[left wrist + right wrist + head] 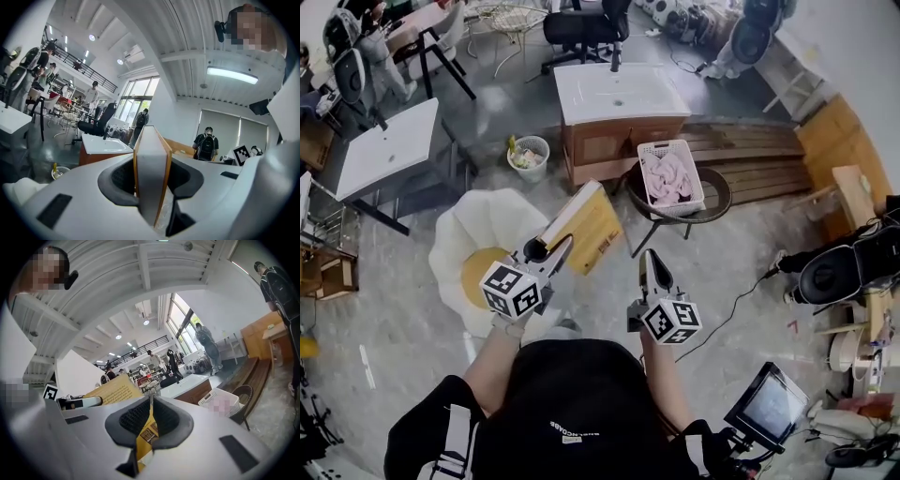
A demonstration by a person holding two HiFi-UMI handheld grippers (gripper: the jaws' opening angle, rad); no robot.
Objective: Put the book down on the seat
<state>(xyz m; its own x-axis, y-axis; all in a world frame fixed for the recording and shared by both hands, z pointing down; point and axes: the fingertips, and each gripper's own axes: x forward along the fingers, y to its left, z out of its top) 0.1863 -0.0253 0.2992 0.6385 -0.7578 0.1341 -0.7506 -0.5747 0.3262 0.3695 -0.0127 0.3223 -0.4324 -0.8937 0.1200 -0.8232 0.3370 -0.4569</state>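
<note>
My left gripper point(548, 251) is shut on a thick book point(586, 220) with a yellow cover and white page edges. It holds the book tilted in the air, to the right of and above a white petal-shaped seat point(455, 234) with a yellow cushion point(478, 272). In the left gripper view the book point(151, 154) stands on edge between the pads of that gripper point(151, 187). My right gripper point(652, 267) hangs just right of the book. In the right gripper view its pads point(150, 423) pinch a thin yellow printed strip point(146, 434), and the book point(112, 390) shows to the left.
A white basket of pink cloth point(670, 173) rests on a dark round chair point(717, 202) ahead. Beyond it are a washbasin cabinet point(619, 94), a small waste bin point(528, 155) and a white table point(389, 145). Wooden planks point(759, 159) lie at the right, a monitor point(769, 403) at the lower right.
</note>
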